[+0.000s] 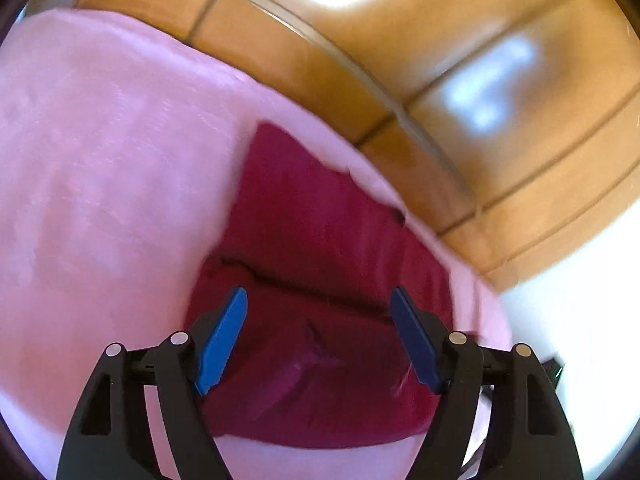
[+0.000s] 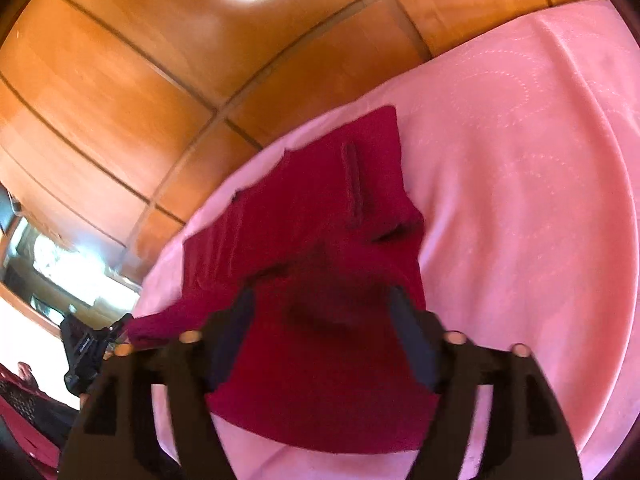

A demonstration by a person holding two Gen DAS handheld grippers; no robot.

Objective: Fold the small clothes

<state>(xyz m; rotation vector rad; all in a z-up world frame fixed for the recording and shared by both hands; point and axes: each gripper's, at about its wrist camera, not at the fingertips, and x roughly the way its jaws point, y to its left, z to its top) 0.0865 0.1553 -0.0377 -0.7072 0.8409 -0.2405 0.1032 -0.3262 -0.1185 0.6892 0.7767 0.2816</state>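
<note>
From my left gripper (image 1: 319,334) I see the jaws spread wide with nothing between them; the crimson garment (image 1: 320,248) lies directly ahead and below on the pink cloth (image 1: 100,160), a fold ridge running crosswise just past the fingertips. My right gripper (image 2: 322,332) is likewise released and empty, hanging over the same garment (image 2: 320,208), whose long axis runs away from me toward the wooden floor (image 2: 140,80). Both tools sit about equally near its closest hem, so I judge either could take the next edge.
</note>
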